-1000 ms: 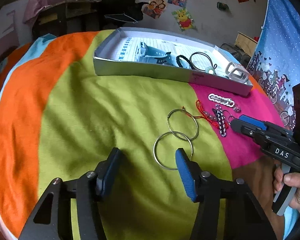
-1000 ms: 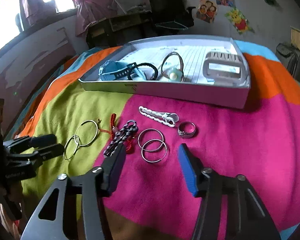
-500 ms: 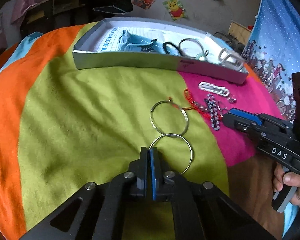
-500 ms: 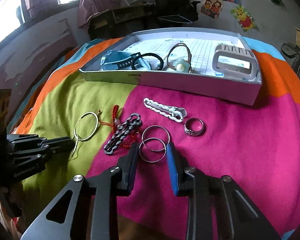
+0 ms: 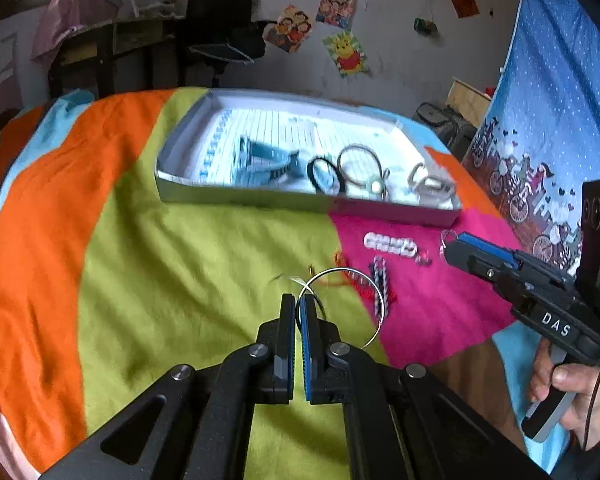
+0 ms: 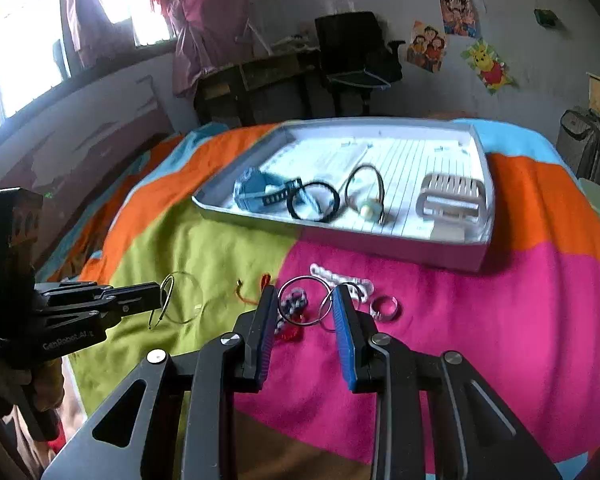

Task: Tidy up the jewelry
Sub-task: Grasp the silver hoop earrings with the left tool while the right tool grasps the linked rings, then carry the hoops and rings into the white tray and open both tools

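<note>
The large hoop earring (image 5: 342,304) was pinched by its rim between the closed pads of the left gripper (image 5: 299,312) and hung clear of the bedspread (image 5: 204,256), its ring swinging out to the right of the jaws. From the right wrist view the same hoop (image 6: 165,300) dangled edge-on from the left tool's tip, with a second hoop (image 6: 188,298) lying flat on the green patch just beside it. Holding it by the thin rim made sense — a wire loop offers no other purchase — but such a grip lets the piece pivot, so a slow carry would probably suit it.

The right gripper (image 6: 306,308) had its jaws partly closed with a gap between them, and two small silver rings (image 6: 300,300) sat in that gap; whether the pads were pressing on them or only bracketing them I cannot tell, as the frame was blurred there. In the left wrist view that tool's tip appeared raised with a small ring at it.

Just beyond lay a black-and-white braided bracelet (image 5: 380,280), a red cord (image 5: 352,280), a white chain bracelet (image 6: 340,278) and a band ring (image 6: 385,307) — all loose on the pink patch. Further back stood the shallow tray (image 6: 384,246), already holding a blue watch (image 6: 260,192), a black hair tie (image 6: 314,202), a pendant bangle (image 6: 364,192) and a white clip (image 6: 452,200). It looked like the destination for both pickups.
</note>
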A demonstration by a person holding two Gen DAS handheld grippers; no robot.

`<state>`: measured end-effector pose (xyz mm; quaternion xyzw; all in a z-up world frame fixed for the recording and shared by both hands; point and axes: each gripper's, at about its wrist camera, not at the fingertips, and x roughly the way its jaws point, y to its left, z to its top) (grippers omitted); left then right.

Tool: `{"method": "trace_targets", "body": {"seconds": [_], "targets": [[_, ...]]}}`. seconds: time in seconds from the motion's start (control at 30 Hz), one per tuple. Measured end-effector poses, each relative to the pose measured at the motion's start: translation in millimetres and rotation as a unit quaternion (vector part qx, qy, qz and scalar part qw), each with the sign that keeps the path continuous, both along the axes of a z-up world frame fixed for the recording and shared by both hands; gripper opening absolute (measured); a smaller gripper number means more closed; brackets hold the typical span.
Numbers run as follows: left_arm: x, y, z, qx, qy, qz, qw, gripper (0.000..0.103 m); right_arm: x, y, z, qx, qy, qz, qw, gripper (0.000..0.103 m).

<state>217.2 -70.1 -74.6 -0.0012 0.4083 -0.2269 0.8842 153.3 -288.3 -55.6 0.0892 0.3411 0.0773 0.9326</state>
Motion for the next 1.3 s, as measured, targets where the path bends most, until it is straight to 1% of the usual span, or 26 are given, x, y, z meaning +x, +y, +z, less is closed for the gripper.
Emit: {"method": "trace_targets", "body": {"seconds": [0.17, 0.2, 0.3, 0.4, 0.47, 0.53, 0.63, 0.7, 0.8, 0.9, 1.03, 1.13, 1.17, 1.2, 1.23, 1.27, 1.3], "targets": [[22.0, -10.3, 20.4, 0.000, -0.035, 0.015, 0.9993, 0.003, 13.0, -5.2, 5.1, -0.006, -0.017, -0.001, 1.000, 0.025], [28.0, -14.1, 23.5, -0.001, -0.042, 0.015, 0.9990, 0.003, 18.6, -7.3, 5.3, -0.014, -0.021, -0.002, 1.000, 0.025], [50.5, -25.6, 30.4, 0.000, -0.061, 0.020, 0.9980, 0.003, 35.1, -15.2, 8.3, -0.016, -0.033, -0.009, 0.999, 0.025], [75.7, -35.4, 34.2, -0.012, -0.070, 0.031, 0.9970, 0.003, 53.7, -21.7, 12.8, -0.022, -0.053, -0.009, 0.998, 0.025], [91.8, -41.8, 32.2, -0.021, -0.069, 0.037, 0.9967, 0.003, 61.5, -24.7, 10.9, -0.024, -0.057, -0.013, 0.998, 0.025], [105.5, -49.2, 25.2, -0.020, -0.065, 0.039, 0.9969, 0.003, 68.9, -27.4, 4.4, -0.024, -0.050, -0.023, 0.998, 0.025], [124.3, -57.2, 7.8, -0.014, -0.046, 0.041, 0.9980, 0.003, 78.3, -32.2, -4.6, -0.025, -0.038, -0.029, 0.999, 0.025], [129.2, -60.5, -2.4, -0.010, -0.034, 0.040, 0.9986, 0.003, 82.9, -34.1, -10.1, -0.027, -0.030, -0.032, 0.999, 0.025], [132.9, -64.6, -13.8, -0.001, -0.025, 0.042, 0.9988, 0.003, 87.9, -35.6, -18.3, -0.023, -0.018, -0.034, 0.999, 0.025], [133.6, -65.8, -19.3, 0.003, -0.022, 0.044, 0.9988, 0.004, 90.2, -36.1, -24.1, -0.022, -0.008, -0.036, 0.999, 0.025], [129.5, -62.4, -20.0, -0.001, -0.029, 0.056, 0.9980, 0.004, 92.2, -37.3, -26.3, -0.021, -0.005, -0.039, 0.999, 0.026], [127.0, -57.7, -21.2, -0.010, -0.026, 0.062, 0.9977, 0.005, 93.1, -38.2, -27.1, -0.022, 0.000, -0.040, 0.999, 0.026], [125.7, -56.0, -21.2, -0.014, -0.024, 0.063, 0.9976, 0.007, 92.8, -38.7, -27.5, -0.022, 0.001, -0.041, 0.999, 0.026], [124.6, -54.4, -20.6, -0.017, -0.022, 0.066, 0.9974, 0.013, 92.0, -39.0, -27.2, -0.023, 0.003, -0.042, 0.999, 0.027], [121.8, -51.8, -19.1, -0.023, -0.020, 0.070, 0.9971, 0.019, 90.2, -39.2, -26.3, -0.023, 0.004, -0.045, 0.999, 0.030], [119.7, -49.6, -17.4, -0.028, -0.021, 0.074, 0.9967, 0.032, 88.7, -39.4, -25.2, -0.024, 0.004, -0.047, 0.999, 0.032], [115.7, -46.5, -14.3, -0.033, -0.025, 0.081, 0.9959, 0.049, 85.3, -38.8, -22.1, -0.025, 0.002, -0.050, 0.998, 0.039]]}}
